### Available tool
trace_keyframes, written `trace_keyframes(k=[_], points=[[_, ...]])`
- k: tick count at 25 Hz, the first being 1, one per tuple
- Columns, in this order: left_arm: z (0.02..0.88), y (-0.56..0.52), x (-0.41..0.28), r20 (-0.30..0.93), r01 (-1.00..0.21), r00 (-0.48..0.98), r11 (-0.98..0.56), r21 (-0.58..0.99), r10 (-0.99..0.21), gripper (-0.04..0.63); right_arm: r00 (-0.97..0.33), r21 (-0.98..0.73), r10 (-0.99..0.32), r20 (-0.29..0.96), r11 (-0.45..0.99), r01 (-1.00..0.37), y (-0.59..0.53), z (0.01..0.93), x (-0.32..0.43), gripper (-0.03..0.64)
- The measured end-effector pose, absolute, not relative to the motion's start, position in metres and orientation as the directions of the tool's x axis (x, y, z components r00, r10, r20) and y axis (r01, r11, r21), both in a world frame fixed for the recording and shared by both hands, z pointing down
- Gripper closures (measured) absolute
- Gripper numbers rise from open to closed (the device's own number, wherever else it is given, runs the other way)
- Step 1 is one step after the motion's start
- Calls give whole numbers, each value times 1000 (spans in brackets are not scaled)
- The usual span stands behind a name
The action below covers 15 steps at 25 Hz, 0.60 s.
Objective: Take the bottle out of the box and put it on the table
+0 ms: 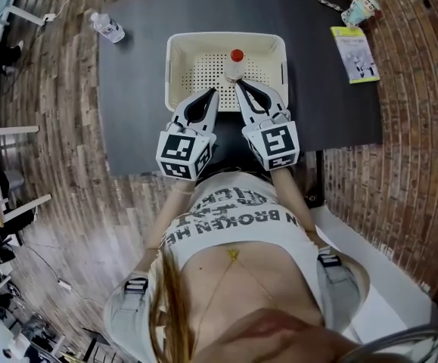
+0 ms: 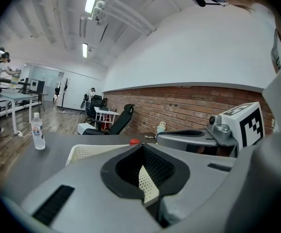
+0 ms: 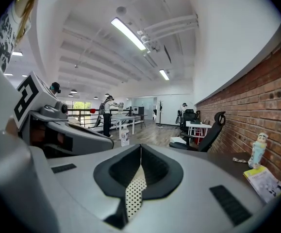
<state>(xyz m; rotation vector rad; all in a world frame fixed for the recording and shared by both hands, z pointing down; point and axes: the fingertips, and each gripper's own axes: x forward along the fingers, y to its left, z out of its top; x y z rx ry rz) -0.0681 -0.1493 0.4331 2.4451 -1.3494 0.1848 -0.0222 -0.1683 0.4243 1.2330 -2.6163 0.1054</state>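
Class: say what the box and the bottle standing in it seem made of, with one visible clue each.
The box looks like moulded cream plastic, matte, its floor evenly perforated. The bottle is probably clear plastic with a red cap; glass cannot be ruled out.

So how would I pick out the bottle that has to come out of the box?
Find the dark table in front of the person; a cream box with a dotted floor sits around its middle. The bottle stands inside that box. Its red cap sets it apart from the other bottle, which stands outside the box at the table's far left corner and has a pale cap.
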Motion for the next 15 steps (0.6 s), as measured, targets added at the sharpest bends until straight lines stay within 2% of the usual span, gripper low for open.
trace_keyframes(k=[15], points=[[446, -144, -81, 311, -861, 504, -437, 260, -806, 591, -617, 9, -710, 339, 659, -753, -195, 466, -25, 607]])
